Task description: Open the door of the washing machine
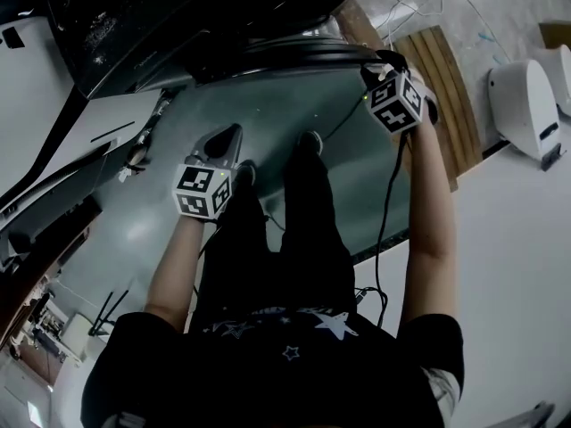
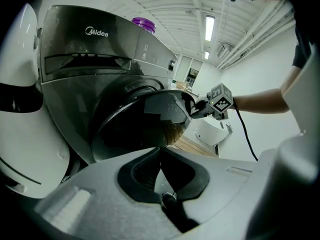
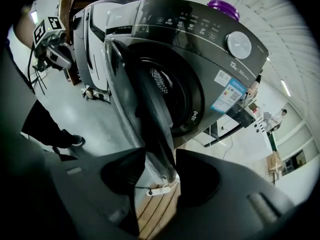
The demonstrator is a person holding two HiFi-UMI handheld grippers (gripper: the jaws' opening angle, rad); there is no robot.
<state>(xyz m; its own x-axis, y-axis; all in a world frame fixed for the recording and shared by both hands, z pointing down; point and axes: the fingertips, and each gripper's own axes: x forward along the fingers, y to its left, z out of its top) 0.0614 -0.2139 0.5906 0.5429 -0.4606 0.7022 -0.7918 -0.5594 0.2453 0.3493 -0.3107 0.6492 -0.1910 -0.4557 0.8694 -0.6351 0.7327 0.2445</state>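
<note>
Your right gripper point(image 3: 159, 159) has its jaws clamped on the outer rim of the door point(image 3: 145, 104). The door stands partly swung out from the dark front-loading washing machine point(image 3: 205, 49), and the drum opening shows behind it. Your left gripper point(image 2: 160, 151) hangs lower and off to your left, well apart from the door. It points toward the machine's front, with its jaws pressed together and nothing between them. A purple round lid point(image 3: 223, 6) sits on top of the machine. Your shoes point(image 1: 308, 141) rest on the grey floor point(image 1: 357, 185) between the two grippers.
</note>
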